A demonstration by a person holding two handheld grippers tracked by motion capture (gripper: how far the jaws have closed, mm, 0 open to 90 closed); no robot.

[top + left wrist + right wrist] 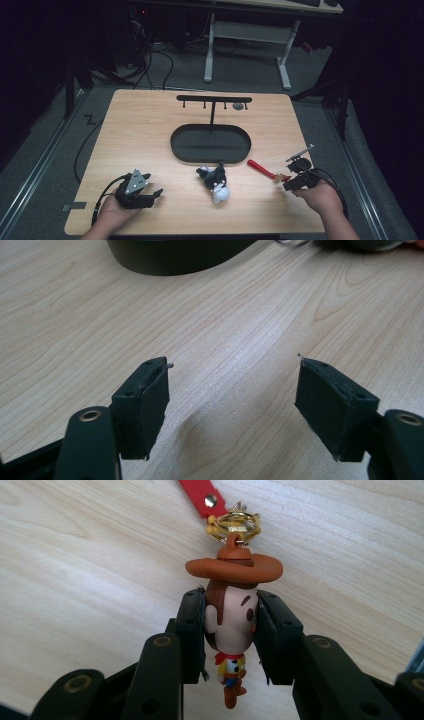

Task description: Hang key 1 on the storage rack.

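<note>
The cowboy keychain (231, 625) is being held by its head between the right gripper's (230, 630) pads, just above the table's (150, 130) right edge, while the left gripper (232, 390) is resting wide open and empty. The grip is best being kept firm and the red strap (261, 169) carried free toward the rack's (214, 100) pegs. Those pegs are being lost to distance, and the strap's far end is being cut off in the right gripper view.

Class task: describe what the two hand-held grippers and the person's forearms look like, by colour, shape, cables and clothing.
Both are black. The left hand-held gripper carries a grey three-cornered plate and has flat rectangular pads. The right hand-held gripper trails a black cable. Forearms show no sleeves.
</note>
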